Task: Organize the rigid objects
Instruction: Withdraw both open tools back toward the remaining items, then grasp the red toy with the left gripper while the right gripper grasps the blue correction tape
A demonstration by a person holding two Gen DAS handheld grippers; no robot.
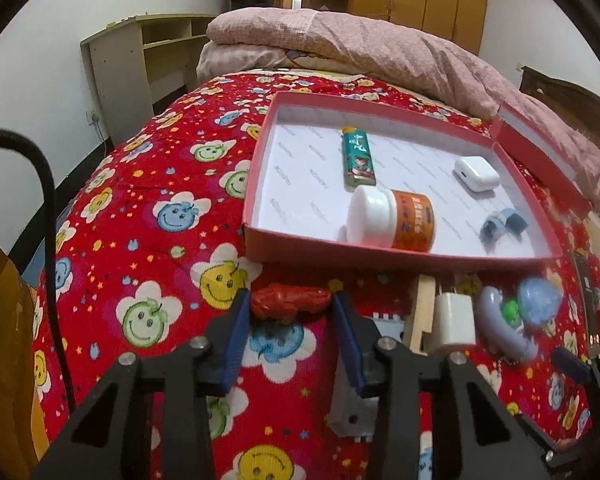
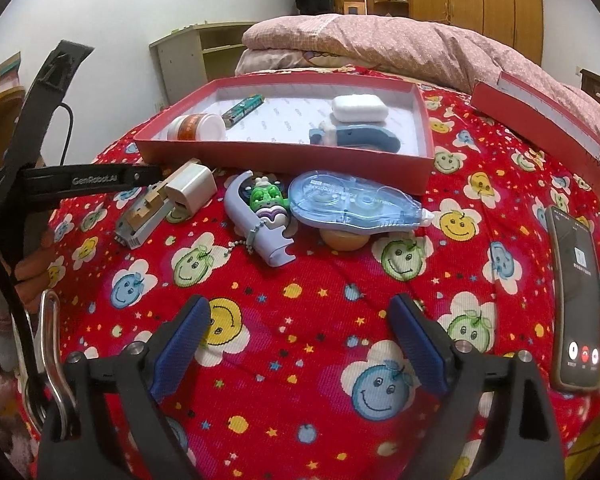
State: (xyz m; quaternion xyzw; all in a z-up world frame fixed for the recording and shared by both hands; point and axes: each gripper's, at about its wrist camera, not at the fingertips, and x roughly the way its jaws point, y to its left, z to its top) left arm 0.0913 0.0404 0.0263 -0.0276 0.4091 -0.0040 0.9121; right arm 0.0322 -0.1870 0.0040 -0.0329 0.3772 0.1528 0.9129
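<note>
My left gripper [image 1: 290,304] is shut on a small red figurine [image 1: 288,300] and holds it just in front of the red box [image 1: 256,236]. The box holds a green lighter [image 1: 358,158], an orange jar with a white lid [image 1: 392,218], a white earbud case [image 1: 476,174] and a blue clip [image 1: 504,224]. My right gripper [image 2: 300,332] is open and empty above the quilt, short of a blue correction tape [image 2: 352,204], a purple keychain toy [image 2: 264,216] and a white charger [image 2: 190,192]. The left gripper's body [image 2: 80,180] shows at the left of the right wrist view.
A phone [image 2: 578,304] lies on the quilt at the right. The box lid [image 2: 540,128] stands at the far right. A wooden block and grey part [image 2: 144,216] lie beside the charger. A pink folded duvet [image 2: 380,48] lies behind the box.
</note>
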